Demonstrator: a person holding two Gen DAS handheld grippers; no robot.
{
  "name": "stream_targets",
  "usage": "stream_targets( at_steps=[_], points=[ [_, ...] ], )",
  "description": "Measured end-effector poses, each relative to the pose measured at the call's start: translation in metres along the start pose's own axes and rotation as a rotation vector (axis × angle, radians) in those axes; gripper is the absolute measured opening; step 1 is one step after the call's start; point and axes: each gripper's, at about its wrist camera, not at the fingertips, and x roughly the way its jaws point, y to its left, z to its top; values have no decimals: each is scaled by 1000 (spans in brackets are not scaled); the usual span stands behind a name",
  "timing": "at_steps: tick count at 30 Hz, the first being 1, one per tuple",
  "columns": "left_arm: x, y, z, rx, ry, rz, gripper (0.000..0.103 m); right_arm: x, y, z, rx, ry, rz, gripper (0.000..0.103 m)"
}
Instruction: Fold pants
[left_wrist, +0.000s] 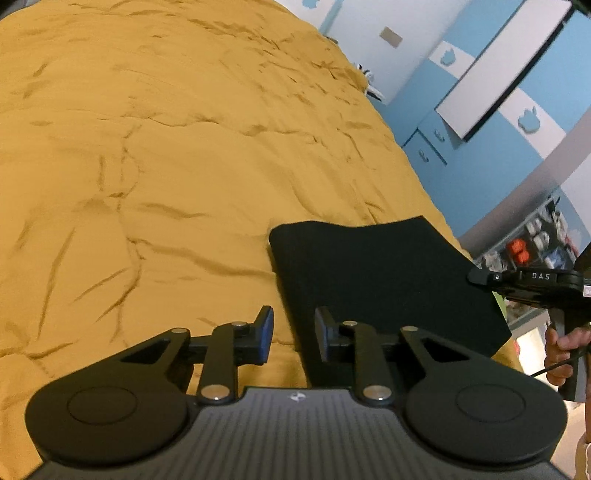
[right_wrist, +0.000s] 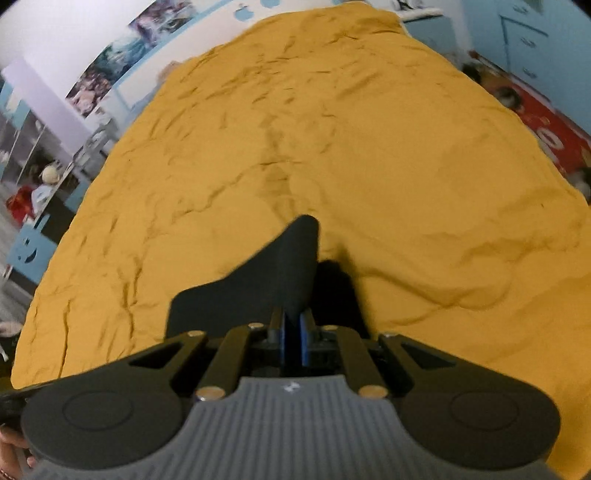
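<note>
Across the left wrist view, a wrinkled mustard-yellow bedspread (left_wrist: 155, 155) is being shown filling most of the scene, and black pants (left_wrist: 369, 280) are being seen as a flat dark panel lying on it, lower right of centre. The left gripper (left_wrist: 293, 334) is being held with its jaws parted, one blue-faced finger over the yellow cloth and the other over the near edge of the pants, so that this edge is running up between the fingers (no pad is being pressed against it here). To the right, the right gripper (left_wrist: 476, 277) is being seen from the side at the far right corner of the pants, carried by a hand (left_wrist: 565, 354) on its handle. Blue and white cupboards (left_wrist: 480, 110) are being shown behind the bed.

Through the right wrist view, the right gripper (right_wrist: 292, 334) is being shown with its blue pads squeezed together on a fold of the pants (right_wrist: 258, 284), which is rising from the jaws in a raised, curved flap above the bedspread (right_wrist: 406, 166). A dark shadow is being cast just to the right of the flap. Shelves with toys (right_wrist: 40, 177) are being glimpsed at the left edge, blurred.
</note>
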Motion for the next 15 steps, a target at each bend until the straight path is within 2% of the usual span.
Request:
stream_targets(
  at_steps=[7,9,10,12,15],
  points=[
    [33,-11,-3,42,27,8,22,46,-33,-25,8,41,-57,3],
    [36,-13,-2,63,21,25,22,48,-37,-28,10,47,-62,9],
    [36,-13,0,75,14,29,22,45,-35,-26,-4,34,-73,18],
    [34,-14,8,100,-22,37,22,36,-27,-19,-36,-3,-70,18],
    [41,-17,27,80,-55,32,20,32,-5,-2,-106,-64,-8,17]
  ],
)
